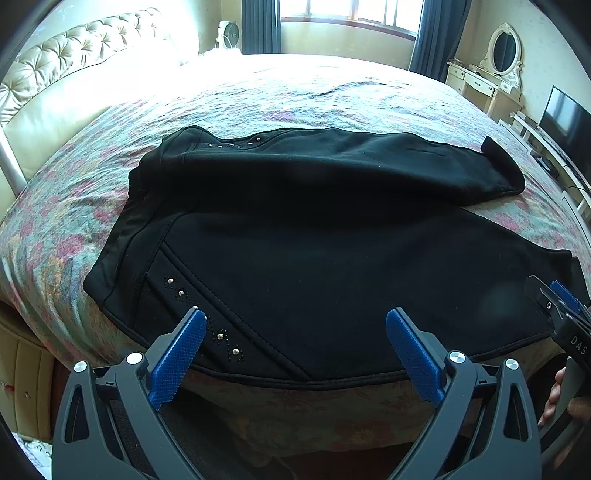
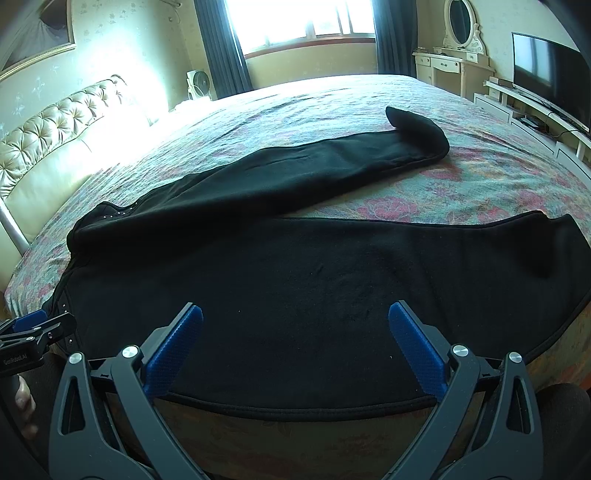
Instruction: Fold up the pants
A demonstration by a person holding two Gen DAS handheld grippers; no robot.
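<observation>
Black pants (image 1: 303, 236) lie spread on the floral bedspread (image 1: 258, 99), waistband to the left, both legs running right. The near leg lies along the bed's front edge; the far leg (image 2: 332, 162) angles away, its cuff curled up. Studs (image 1: 181, 293) decorate the near pocket. My left gripper (image 1: 295, 325) is open and empty, just above the near edge by the pocket. My right gripper (image 2: 295, 321) is open and empty over the near leg (image 2: 332, 295). Each gripper shows at the edge of the other's view: the right one (image 1: 557, 306), the left one (image 2: 33, 325).
A tufted headboard (image 1: 55, 74) stands at the left. A fan (image 2: 199, 85) and a window with dark curtains are at the back. A dressing table with an oval mirror (image 2: 458, 26) and a TV (image 2: 546, 70) on a low shelf are at the right.
</observation>
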